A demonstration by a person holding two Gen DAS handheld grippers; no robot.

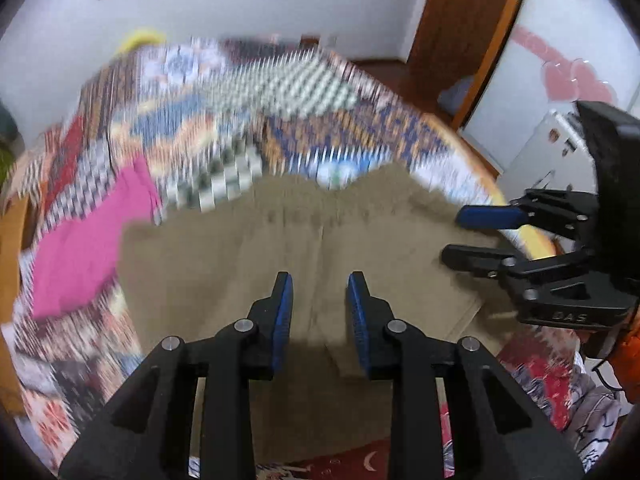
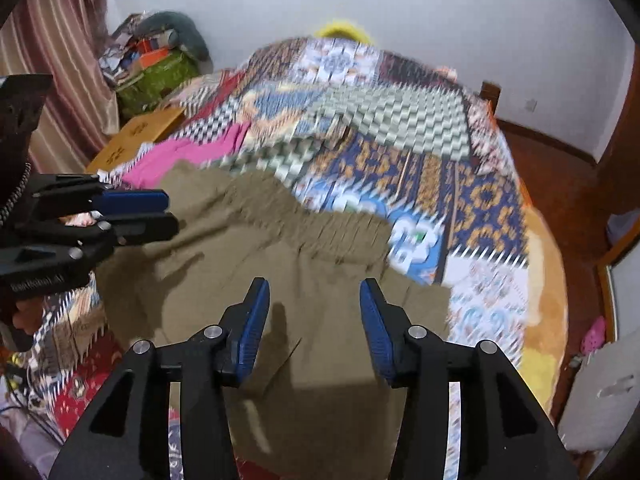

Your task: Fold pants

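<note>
Olive-brown pants (image 1: 304, 248) lie spread on a patterned bedspread (image 1: 224, 112), waistband at the far side. They also show in the right wrist view (image 2: 256, 256). My left gripper (image 1: 320, 300) is open and empty, held above the pants' lower middle. It also shows at the left of the right wrist view (image 2: 168, 212), jaws apart. My right gripper (image 2: 314, 308) is open and empty above the pants' right part. It also shows at the right of the left wrist view (image 1: 452, 236), above the pants' right edge. The background is motion-blurred.
A pink garment (image 1: 92, 244) lies on the bed left of the pants, also seen in the right wrist view (image 2: 188, 152). A wooden door (image 1: 464, 28) and red-brown floor (image 2: 568, 188) are right of the bed. A cluttered pile (image 2: 156, 60) and curtain (image 2: 60, 52) stand at the left.
</note>
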